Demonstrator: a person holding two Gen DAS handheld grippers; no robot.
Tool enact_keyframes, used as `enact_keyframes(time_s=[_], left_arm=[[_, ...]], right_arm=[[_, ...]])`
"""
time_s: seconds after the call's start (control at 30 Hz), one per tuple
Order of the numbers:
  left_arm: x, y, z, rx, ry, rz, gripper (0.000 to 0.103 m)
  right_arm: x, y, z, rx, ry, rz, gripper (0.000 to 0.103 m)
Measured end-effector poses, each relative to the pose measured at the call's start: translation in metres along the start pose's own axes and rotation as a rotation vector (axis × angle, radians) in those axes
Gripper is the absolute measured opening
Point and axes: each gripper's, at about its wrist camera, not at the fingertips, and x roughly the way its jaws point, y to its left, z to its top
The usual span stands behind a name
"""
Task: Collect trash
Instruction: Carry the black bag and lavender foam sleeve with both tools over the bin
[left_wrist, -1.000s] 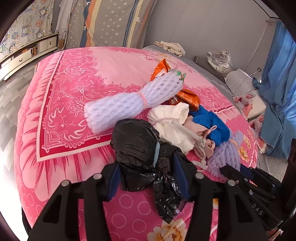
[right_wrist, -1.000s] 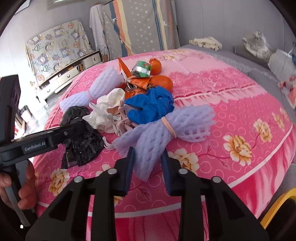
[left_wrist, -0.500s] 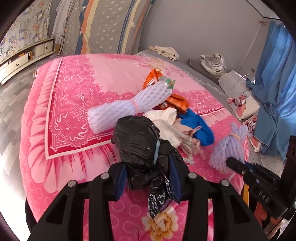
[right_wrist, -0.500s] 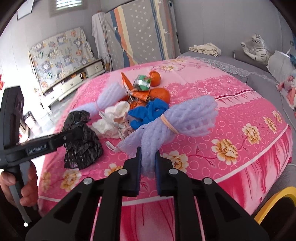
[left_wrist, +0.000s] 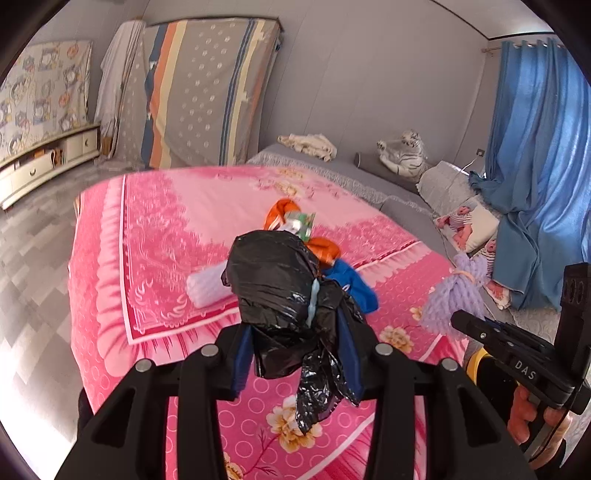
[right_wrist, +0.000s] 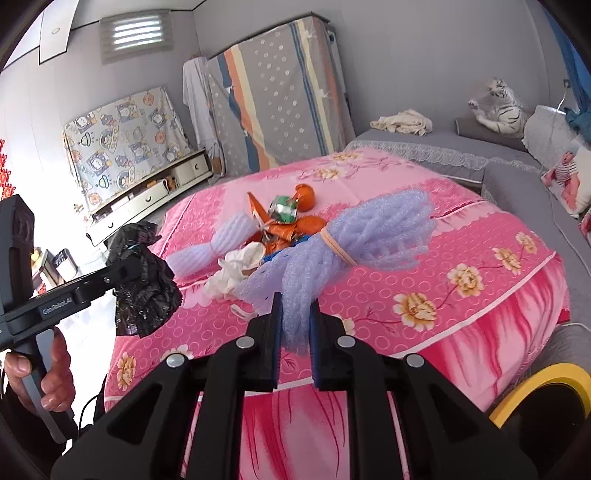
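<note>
- Holding a crumpled black plastic bag (left_wrist: 275, 291), the left gripper (left_wrist: 295, 350) has its jaws partly closed on the bag's gathered neck, clear of the bed.
- Pinching one tail of a lilac foam-net bundle (right_wrist: 354, 243), the right gripper (right_wrist: 294, 332) has its jaws nearly together, the bundle lifted off the pink bedspread (right_wrist: 461, 240).
- Both look light, soft and squashy; a narrow bunched end seems the surest hold.
- Farther off lie a white foam net (right_wrist: 221, 240), orange wrappers (right_wrist: 284, 229) and white cloth (right_wrist: 236, 266).

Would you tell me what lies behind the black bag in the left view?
Behind the black bag: white foam net, orange wrappers, blue cloth, each partly hidden.
</note>
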Motion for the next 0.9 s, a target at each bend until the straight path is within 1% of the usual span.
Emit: enact_keyframes(time_s=[0.13,0.47,0.6,0.9], left_arm=[[-0.010,-0.014,0.002,0.034,-0.029,0.002,0.038],[-0.027,-0.040,0.006,0.079,-0.073,-0.036,0.038],[-0.032,-0.054,0.008,0.116,-0.095,-0.052,0.038],[-0.035,-0.097,0.011,0.198,-0.133,-0.117,0.038]], right_arm=[[-0.010,-0.003,0.001,0.012,-0.024,-0.011,0.011],[-0.037,-0.013,0.004,0.046,-0.084,-0.016,0.011],[-0.048,-0.020,0.005,0.063,-0.112,-0.031,0.011],[-0.078,-0.038,0.004,0.098,-0.180,-0.094,0.011]])
